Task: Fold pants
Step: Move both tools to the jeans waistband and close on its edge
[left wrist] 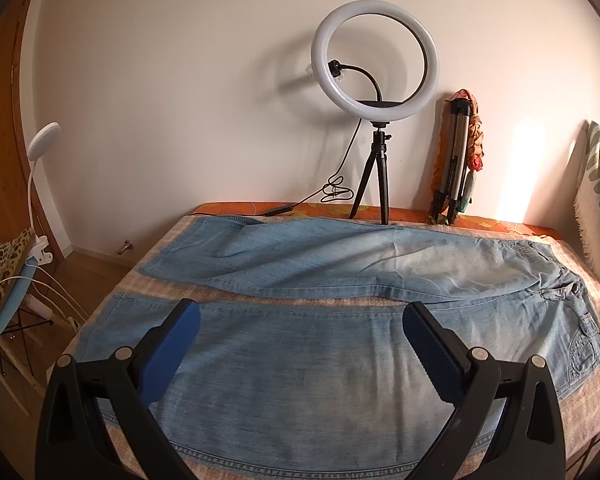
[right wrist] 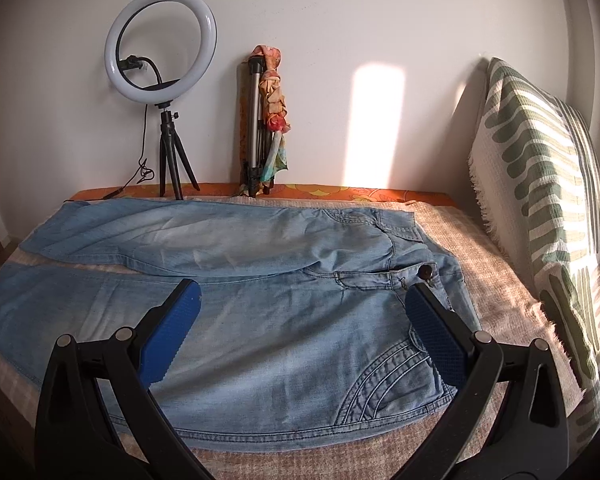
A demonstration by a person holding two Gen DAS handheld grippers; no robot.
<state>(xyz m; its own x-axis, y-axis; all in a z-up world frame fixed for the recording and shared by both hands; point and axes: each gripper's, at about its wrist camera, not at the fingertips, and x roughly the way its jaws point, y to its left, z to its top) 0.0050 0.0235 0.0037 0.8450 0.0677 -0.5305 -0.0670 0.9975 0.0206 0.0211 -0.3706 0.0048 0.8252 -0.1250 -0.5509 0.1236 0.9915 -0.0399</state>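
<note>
Best begun at the near edge of the pants (left wrist: pixel 300 380), spread flat on the bed (right wrist: pixel 500 280), 2 legs apart: pinch the near leg's hem and waist together, lift evenly, carry onto the far leg; left fingers (left wrist: pixel 432 348) wide apart, empty, hovering over denim; right fingers (right wrist: pixel 436 336) likewise; ring light (left wrist: pixel 374 62) beyond.
</note>
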